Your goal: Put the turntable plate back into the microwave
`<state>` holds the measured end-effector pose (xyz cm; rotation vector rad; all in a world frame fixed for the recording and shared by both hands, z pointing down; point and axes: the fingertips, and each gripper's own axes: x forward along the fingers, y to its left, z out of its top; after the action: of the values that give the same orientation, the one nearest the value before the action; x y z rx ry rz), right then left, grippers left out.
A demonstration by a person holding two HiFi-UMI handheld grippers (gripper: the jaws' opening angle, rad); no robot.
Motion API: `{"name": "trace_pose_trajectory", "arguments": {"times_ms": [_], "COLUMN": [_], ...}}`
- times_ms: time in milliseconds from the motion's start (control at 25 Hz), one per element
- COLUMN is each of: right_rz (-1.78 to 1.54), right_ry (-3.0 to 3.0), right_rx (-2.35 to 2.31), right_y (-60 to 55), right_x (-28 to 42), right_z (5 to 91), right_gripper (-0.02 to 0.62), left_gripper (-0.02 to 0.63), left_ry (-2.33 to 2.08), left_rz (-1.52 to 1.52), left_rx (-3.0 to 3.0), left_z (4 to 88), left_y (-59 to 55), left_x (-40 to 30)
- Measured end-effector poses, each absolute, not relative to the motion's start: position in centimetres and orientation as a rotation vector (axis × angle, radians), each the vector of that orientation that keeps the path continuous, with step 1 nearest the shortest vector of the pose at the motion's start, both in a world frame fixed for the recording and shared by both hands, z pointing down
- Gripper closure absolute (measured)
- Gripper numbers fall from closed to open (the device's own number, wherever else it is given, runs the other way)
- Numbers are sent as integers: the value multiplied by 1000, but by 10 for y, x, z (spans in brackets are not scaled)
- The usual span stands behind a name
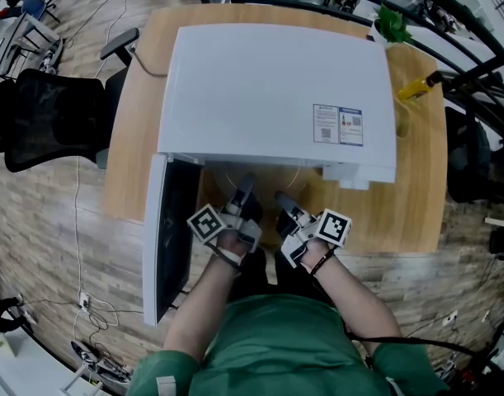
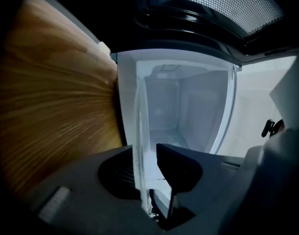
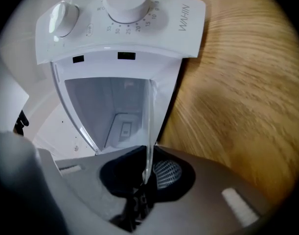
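Head view: door (image 1: pixel 167 238) open beside plate (image 1: pixel 228 180)

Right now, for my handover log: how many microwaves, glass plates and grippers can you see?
Microwave: 1
Glass turntable plate: 1
Grippers: 2, the left gripper and the right gripper
Total: 4

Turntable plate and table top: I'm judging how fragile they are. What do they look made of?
The turntable plate looks like clear, glossy glass: the microwave interior shows straight through it. The table top looks like wood or wood-look laminate, matte, with streaked light-brown grain; which one can't be told.
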<state>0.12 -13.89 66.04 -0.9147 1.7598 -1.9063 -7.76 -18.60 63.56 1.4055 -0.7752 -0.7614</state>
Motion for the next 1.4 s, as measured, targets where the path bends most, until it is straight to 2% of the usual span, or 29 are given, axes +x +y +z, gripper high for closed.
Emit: {"name": "trace_pose_trajectory", "arguments": {"times_ms": [160,440,480,560,640,760,800,960,1200,1400], "right_rz": [-1893,-1869,-1865,-1855,-1837,-1823,-1832,-1879,-1839,-1823], "right_ry": [1733,1708,1707,1705,1716,1797,1823,1825,1858,1857], "right_rx": [-944,-959,-961,-965,-961,-932,-923,-953,-1029,-1050], "right_y": [-151,-164,-166,-170,-175,-174,-170,-158,-166,-181], "right_x": [9,14,15,16,15,5,0,-10,-11,-9], "right_z": [661,660,660,660,657,650,649,656,655,653], "right_gripper": [552,552,552,552,549,455,446,450,539,548], "left_gripper": [472,474,487,553,566,568,568,568,568,566], "left_ry": [-761,-825,-828,-831,-837,-836,-834,-828,-845,-885], "left_rz": [-730,-684,-683,-685,-688,-692,-693,-694,-663,-603], "left_rx": [1415,1388,1389,1395,1384,1372,1377,1395,1412,1442], "left_z": [634,644,643,642,642,643,642,641,645,653], "left_y": [-175,-153,-152,-152,-157,-166,-169,-179,-188,-192], "left_x": [-73,-86,-87,-87,-87,-85,-84,-81,-81,-84]}}
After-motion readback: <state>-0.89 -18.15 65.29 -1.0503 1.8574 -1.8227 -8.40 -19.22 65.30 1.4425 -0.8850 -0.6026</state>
